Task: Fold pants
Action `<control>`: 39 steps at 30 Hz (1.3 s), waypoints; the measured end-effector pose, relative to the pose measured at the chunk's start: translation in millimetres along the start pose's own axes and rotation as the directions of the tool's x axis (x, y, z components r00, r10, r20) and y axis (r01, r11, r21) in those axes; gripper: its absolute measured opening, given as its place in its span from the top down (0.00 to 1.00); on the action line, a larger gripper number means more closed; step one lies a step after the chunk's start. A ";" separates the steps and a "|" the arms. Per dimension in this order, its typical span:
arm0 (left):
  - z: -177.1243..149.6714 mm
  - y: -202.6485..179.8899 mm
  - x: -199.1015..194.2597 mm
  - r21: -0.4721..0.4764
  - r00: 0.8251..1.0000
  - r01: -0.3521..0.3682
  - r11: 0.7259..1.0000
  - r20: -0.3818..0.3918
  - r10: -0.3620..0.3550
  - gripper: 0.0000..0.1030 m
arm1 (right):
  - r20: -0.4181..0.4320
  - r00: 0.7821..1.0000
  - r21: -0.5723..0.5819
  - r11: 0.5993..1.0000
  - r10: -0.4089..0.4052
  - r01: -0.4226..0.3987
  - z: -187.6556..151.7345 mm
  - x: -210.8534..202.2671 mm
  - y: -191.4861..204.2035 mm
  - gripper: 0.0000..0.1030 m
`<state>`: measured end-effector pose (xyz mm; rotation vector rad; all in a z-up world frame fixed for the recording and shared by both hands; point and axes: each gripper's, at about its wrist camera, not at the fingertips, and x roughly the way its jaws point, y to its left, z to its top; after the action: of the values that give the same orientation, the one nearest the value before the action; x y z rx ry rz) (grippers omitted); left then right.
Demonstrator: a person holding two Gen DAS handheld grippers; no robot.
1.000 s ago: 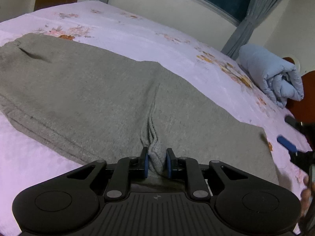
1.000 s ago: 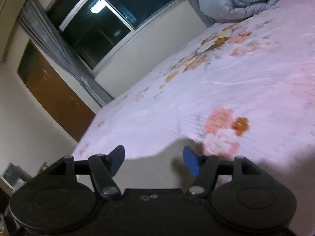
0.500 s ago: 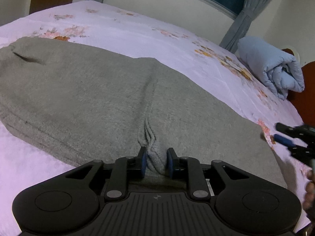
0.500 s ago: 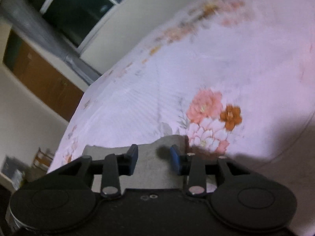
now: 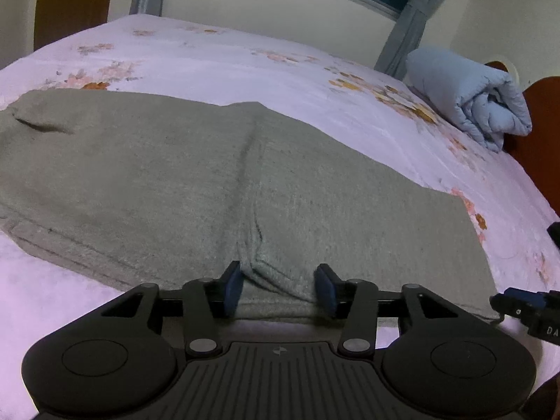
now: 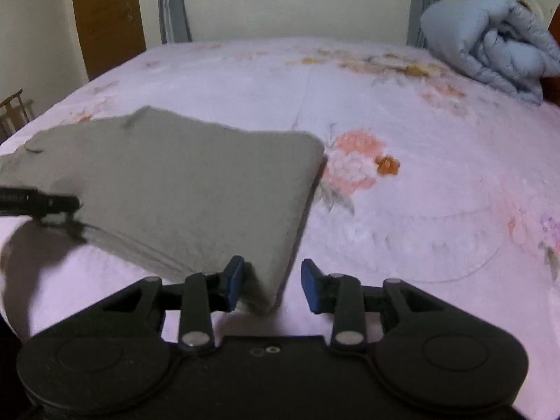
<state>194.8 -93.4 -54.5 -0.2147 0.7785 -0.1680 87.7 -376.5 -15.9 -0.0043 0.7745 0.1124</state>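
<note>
Left wrist: pants [image 5: 217, 189] on floral bedsheet [image 5: 245, 66]; quilt [image 5: 469, 101] beyond.

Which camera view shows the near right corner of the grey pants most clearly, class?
The right wrist view: the grey pants end in a corner between the open right gripper fingers, stacked layers visible. The left wrist view shows the broad middle and a crease by the open left gripper; that corner sits at its right edge.

The pants [image 5: 175, 175] are grey, matt, fuzzy knit cloth. Beneath them the bed [image 5: 210, 56] wears smooth floral-printed fabric. Each gripper [image 5: 279, 288] is matt black plastic with blue pads [image 6: 235, 282].
</note>
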 end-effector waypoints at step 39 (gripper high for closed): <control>9.3 67.2 -60.2 -0.061 0.981 -0.131 0.990 0.138 0.138 0.25 | 0.158 0.986 0.217 0.976 -0.048 0.013 1.4 -42.2 -22.7 0.12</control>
<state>164.0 -13.7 -24.4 -0.2196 0.6535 -0.0045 61.1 -403.1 13.7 0.1962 0.6199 -0.0016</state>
